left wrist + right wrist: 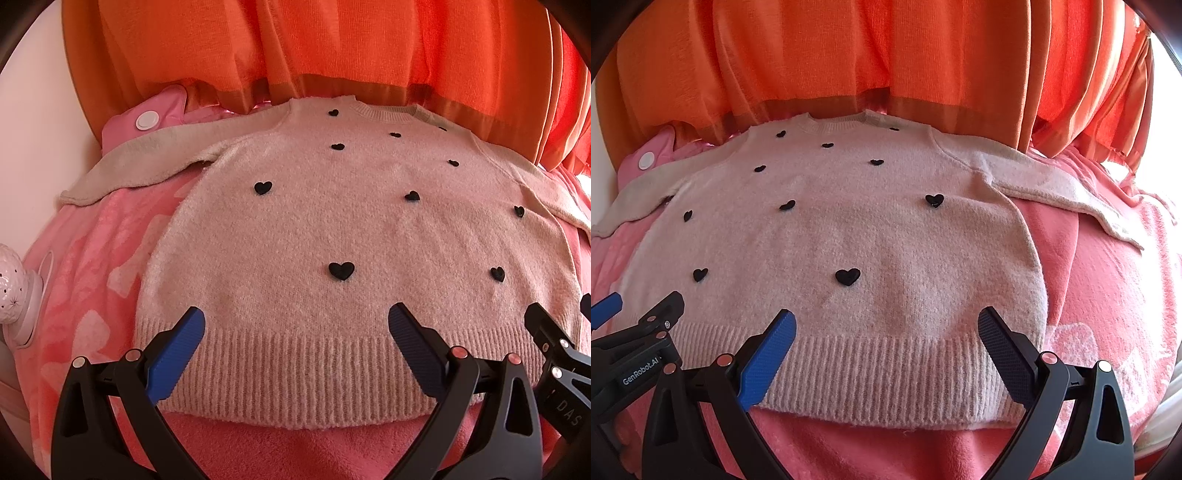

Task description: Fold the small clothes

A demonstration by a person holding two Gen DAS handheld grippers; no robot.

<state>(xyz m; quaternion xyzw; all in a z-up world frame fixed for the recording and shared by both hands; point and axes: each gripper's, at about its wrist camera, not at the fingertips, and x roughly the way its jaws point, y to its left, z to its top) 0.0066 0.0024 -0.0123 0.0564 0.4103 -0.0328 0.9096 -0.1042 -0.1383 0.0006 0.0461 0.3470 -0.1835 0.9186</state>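
Observation:
A small pale pink knitted sweater (314, 229) with black hearts lies flat and face up on a pink blanket (92, 266), both sleeves spread out sideways. It also shows in the right wrist view (849, 236). My left gripper (297, 325) is open and empty, its blue fingertips over the left part of the ribbed hem. My right gripper (886, 325) is open and empty over the right part of the hem. Each gripper shows at the edge of the other's view.
An orange curtain (332, 48) hangs right behind the collar. A pink object with a white button (147, 120) lies at the back left. A white patterned lamp-like object (13, 284) stands at the left edge. The blanket (1108, 295) extends to the right.

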